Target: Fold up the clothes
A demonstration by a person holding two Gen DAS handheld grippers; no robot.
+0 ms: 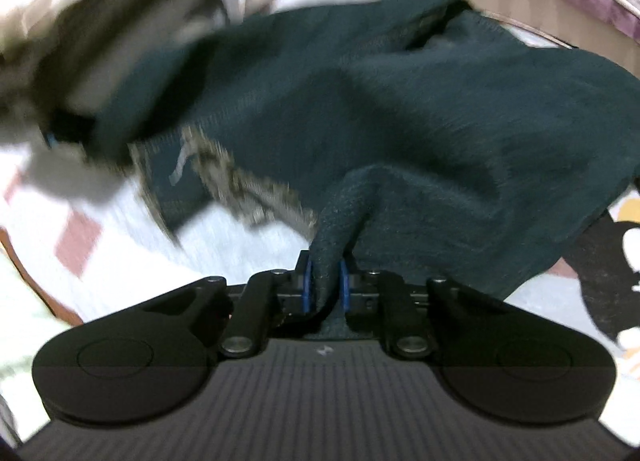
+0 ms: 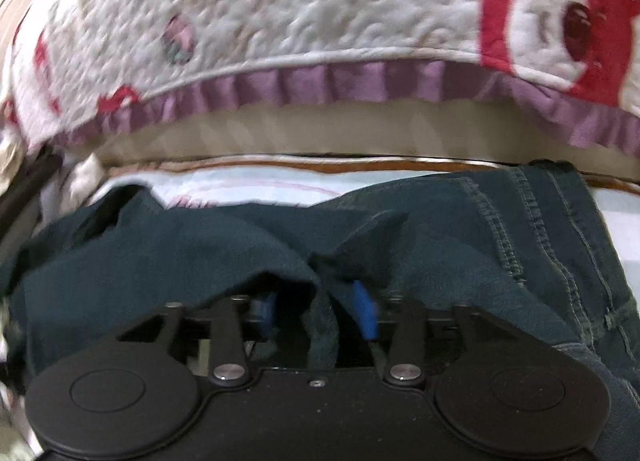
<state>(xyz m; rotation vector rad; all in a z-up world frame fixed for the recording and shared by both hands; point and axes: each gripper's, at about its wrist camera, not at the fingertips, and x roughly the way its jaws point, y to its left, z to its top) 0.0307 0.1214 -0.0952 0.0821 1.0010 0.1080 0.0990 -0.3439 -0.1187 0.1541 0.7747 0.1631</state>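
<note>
Dark green knit top [image 1: 360, 101] lies bunched on the bed, spread across a pale sheet [image 1: 248, 237] w/ pink squares. Left wrist view: a ridge of the knit runs straight down into the left gripper [image 1: 325, 285], blue pads [image 1: 305, 281] pressed tight on both sides of the cloth, so that gripper is clamped on the top. Hem w/ patterned tan lining [image 1: 240, 185] and a small tag shows at lower left of the fabric, blurred. Beige/grey clothes [image 1: 80, 21] piled at upper left, touching the top's far edge; too blurred to tell what they are.

Right wrist view: same top [image 2: 160, 261] drapes over the right gripper [image 2: 320, 309]. A fold hangs between the blue pads [image 2: 366, 313], but the pads stand apart w/ visible gap each side, left pad partly hidden by cloth. Jaws look partly open; can't tell if they actually pinch the fold.

Jeans [image 2: 540, 241], dark denim w/ light stitching, lie just beside the top on the right, overlapping its edge. Behind both: white quilt [image 2: 280, 21] w/ purple frill and red print, over a cream mattress edge [image 2: 320, 133].
</note>
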